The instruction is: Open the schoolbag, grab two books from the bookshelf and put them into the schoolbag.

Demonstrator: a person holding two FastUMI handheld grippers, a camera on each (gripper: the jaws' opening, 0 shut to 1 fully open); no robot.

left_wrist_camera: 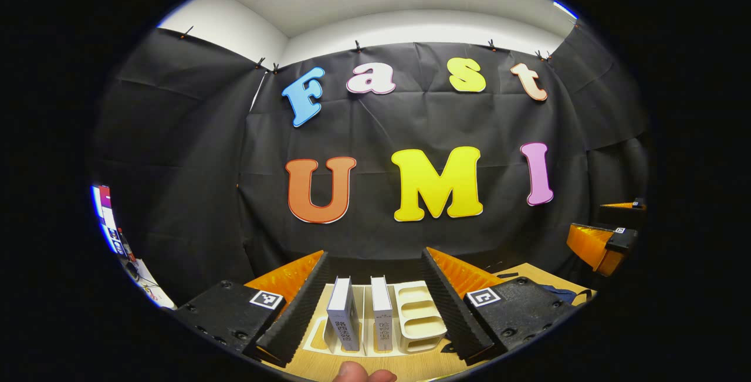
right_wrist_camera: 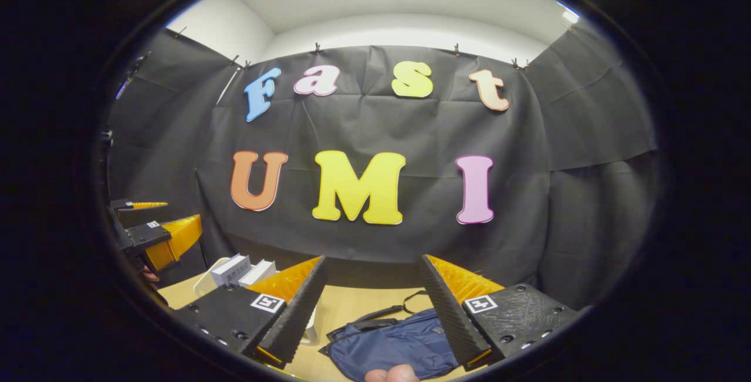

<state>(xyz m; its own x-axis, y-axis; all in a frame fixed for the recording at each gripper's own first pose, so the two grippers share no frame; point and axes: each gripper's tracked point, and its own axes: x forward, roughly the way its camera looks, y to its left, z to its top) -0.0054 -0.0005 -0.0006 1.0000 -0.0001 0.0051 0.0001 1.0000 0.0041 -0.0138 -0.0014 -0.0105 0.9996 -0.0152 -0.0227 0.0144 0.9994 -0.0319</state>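
Straight ahead in the left gripper view, the left gripper [left_wrist_camera: 374, 306] stands wide and empty, framing two upright books [left_wrist_camera: 343, 313] in the pale bookshelf [left_wrist_camera: 418, 316] on the wooden table [left_wrist_camera: 410, 365]. Over in the right gripper view, the right gripper [right_wrist_camera: 372, 306] hangs just as wide above the blue schoolbag [right_wrist_camera: 393, 347] — flat, apparently unopened. Opening looks like the step in hand — next, the right fingers need the bag's zip or flap.

A navy schoolbag [right_wrist_camera: 390, 344] is lying on pale wood table [right_wrist_camera: 358, 303]; two white-covered books [left_wrist_camera: 359, 314] are standing in a cream bookshelf [left_wrist_camera: 418, 317]
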